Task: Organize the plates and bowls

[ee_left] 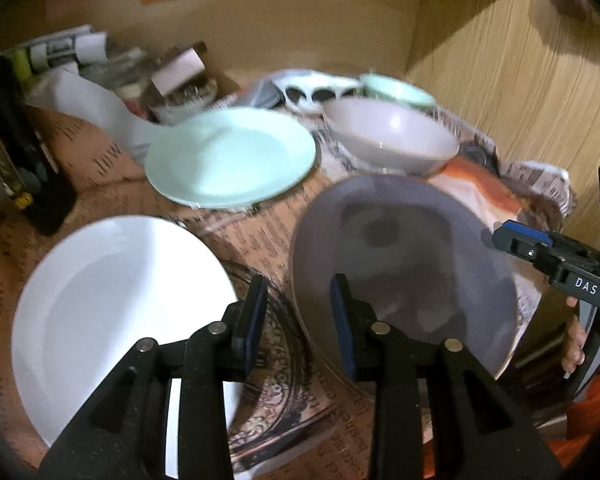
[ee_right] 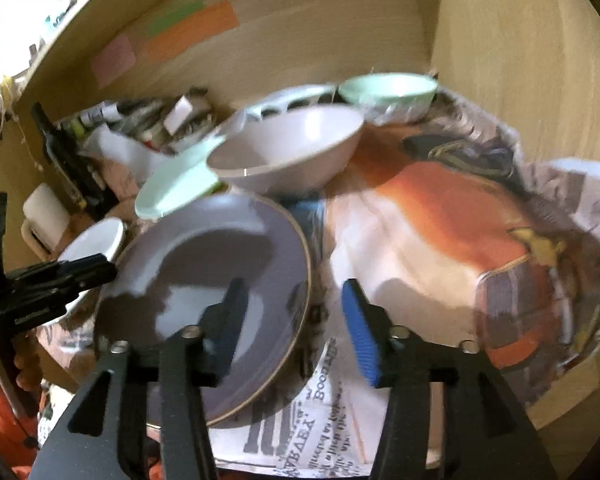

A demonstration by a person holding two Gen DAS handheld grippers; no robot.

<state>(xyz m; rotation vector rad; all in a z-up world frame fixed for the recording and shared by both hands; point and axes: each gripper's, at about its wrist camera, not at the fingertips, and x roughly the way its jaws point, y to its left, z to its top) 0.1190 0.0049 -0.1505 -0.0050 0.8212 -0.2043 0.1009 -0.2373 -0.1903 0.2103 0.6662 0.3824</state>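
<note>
Left wrist view: the left gripper (ee_left: 300, 320), jaws apart, straddles the near-left rim of the grey plate (ee_left: 412, 264) lying on newspaper (ee_left: 260, 240), a white plate (ee_left: 112, 312) at nine o'clock, while the right gripper (ee_right: 296, 328) stands open across that plate's right rim.

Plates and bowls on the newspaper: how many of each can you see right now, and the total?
Plates: 3, the white plate, the mint plate and the grey plate.
Bowls: 2, the grey bowl and the mint bowl behind it.
Total: 5.
</note>
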